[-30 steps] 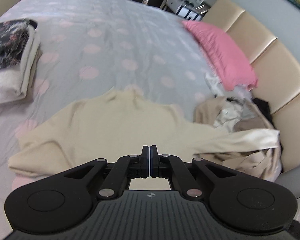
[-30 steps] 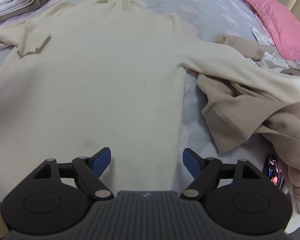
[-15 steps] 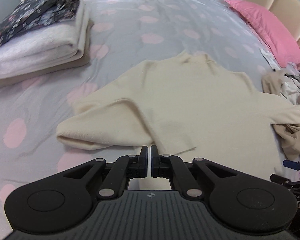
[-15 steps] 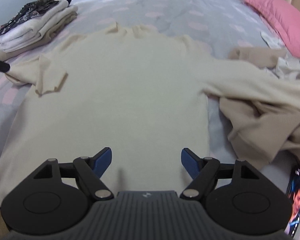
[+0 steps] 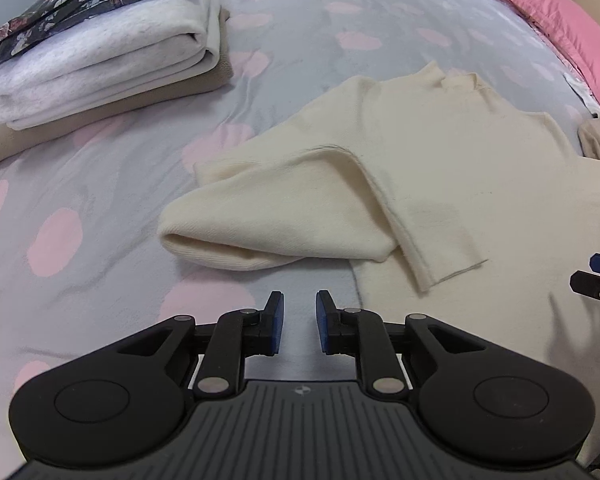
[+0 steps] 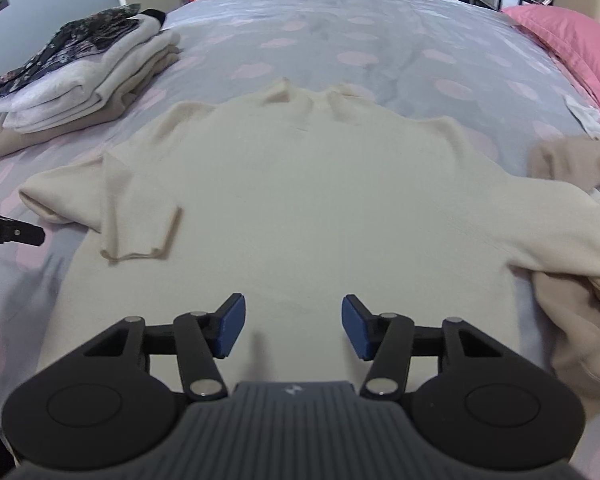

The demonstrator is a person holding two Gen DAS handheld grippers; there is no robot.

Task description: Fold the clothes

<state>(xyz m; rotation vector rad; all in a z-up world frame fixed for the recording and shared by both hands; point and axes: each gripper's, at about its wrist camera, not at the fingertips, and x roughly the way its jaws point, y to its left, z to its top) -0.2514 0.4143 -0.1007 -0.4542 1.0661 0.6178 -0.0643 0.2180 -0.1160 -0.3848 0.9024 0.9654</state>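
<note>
Both tongs had shifted: left tongs (image 5: 299, 309) parted slightly, empty, beside the folded sleeve.
Right tongs (image 6: 293, 325) narrowed, still open, over the cream knit sweater (image 6: 320, 200) on the bed (image 6: 340, 20).

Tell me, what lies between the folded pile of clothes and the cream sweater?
Only bare bedspread, grey with pink dots, separates the folded pile from the cream sweater. Both wrist views show it.

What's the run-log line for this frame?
task: fold clothes | cream sweater: flat on bed, left sleeve folded in | left gripper: opening, empty | right gripper: closing, over hem, empty
</note>
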